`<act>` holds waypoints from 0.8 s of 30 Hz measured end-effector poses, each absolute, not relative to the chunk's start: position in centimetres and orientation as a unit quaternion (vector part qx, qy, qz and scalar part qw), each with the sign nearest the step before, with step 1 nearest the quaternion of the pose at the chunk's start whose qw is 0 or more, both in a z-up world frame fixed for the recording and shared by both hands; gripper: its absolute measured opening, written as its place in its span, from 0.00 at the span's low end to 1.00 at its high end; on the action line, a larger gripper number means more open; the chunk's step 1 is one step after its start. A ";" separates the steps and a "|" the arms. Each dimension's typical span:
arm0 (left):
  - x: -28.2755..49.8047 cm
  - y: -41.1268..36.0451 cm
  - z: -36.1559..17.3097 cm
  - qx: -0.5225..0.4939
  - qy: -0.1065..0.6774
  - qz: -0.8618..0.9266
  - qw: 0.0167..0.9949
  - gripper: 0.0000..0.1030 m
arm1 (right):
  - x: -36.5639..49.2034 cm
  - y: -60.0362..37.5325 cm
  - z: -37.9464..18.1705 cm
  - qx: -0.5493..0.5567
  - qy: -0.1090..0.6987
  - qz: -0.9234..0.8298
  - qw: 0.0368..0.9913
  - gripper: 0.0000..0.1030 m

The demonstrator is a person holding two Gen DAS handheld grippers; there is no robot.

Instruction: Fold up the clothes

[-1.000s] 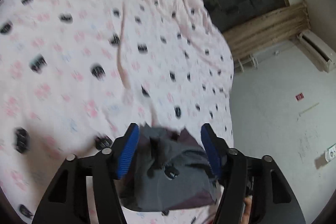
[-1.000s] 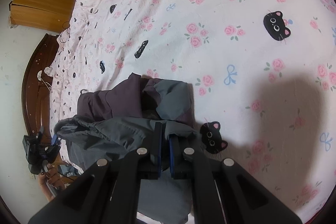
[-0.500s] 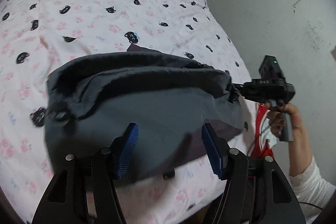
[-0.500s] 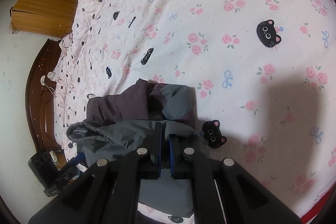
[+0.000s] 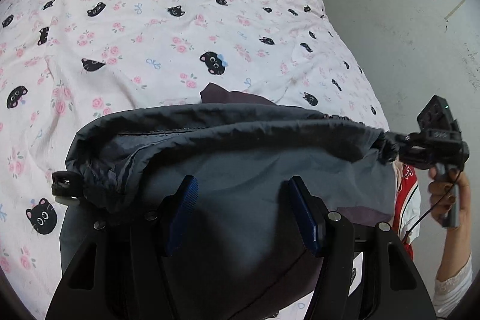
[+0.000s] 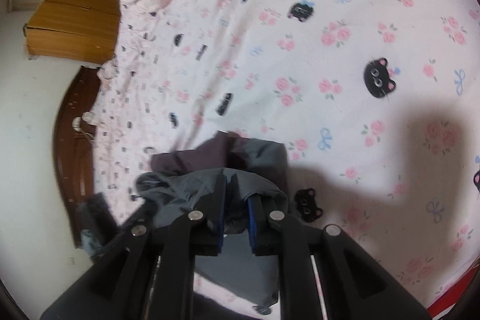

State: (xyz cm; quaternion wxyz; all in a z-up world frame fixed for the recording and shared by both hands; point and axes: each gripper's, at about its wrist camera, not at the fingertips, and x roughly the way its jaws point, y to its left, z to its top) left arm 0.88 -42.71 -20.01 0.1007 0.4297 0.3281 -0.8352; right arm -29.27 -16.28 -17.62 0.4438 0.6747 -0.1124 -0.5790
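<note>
From my left camera, the grey garment lies bunched on the near edge of the bed, on the pink cat-print bedsheet, and it fills the space under and ahead of my left gripper. Its blue pads stand wide apart with nothing pinched; the fabric sits below them, not between. The garment's elasticated hem runs across in front of the pads to the right, where my right gripper has its end bunched at the tips, a hand on the handle. From the right camera, my right gripper is opening, the jaws a narrow gap apart, with a fold of the grey garment between the pads, draped over their tips.
</note>
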 end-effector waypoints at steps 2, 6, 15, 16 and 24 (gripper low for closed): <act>0.9 -42.6 -20.1 0.430 0.329 -0.835 0.103 0.56 | -29.7 -16.1 -17.1 0.675 -0.128 -0.572 0.448 0.41; 0.6 -42.4 -20.1 0.433 0.322 -0.835 0.107 0.56 | -31.1 -14.8 -15.2 0.655 -0.153 -0.598 0.436 0.73; 0.5 -42.4 -19.9 0.438 0.316 -0.834 0.112 0.56 | -26.5 -18.6 -11.2 0.590 0.005 -0.622 0.515 0.72; 0.4 -42.3 -19.7 0.437 0.313 -0.835 0.114 0.56 | -25.1 -19.7 -11.2 0.581 0.030 -0.618 0.529 0.71; -0.6 -42.5 -19.5 0.451 0.283 -0.838 0.122 0.56 | -16.9 -27.3 -16.3 0.541 0.212 -0.608 0.540 0.63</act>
